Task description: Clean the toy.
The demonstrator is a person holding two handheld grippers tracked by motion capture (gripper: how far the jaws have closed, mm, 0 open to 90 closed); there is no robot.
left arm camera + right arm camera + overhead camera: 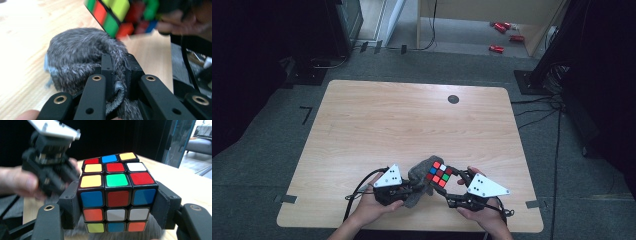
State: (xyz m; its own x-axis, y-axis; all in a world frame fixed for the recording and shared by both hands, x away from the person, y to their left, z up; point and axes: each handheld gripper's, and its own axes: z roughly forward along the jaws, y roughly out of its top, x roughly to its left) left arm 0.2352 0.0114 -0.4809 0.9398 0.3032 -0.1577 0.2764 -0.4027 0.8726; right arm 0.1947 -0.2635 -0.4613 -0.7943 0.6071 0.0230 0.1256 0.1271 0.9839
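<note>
Already both grips are made near the table's front edge: the right gripper clamps the puzzle cube, the left gripper pinches the grey cloth; wiping looks left.

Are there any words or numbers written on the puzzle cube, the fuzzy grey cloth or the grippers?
None: no text can be read.
Puzzle cube: plain coloured stickers, no letters or numbers.
Grey cloth: no tag or label visible.
Left gripper and right gripper: black jaws with no markings; the grey plates carry dots, not writing.
</note>
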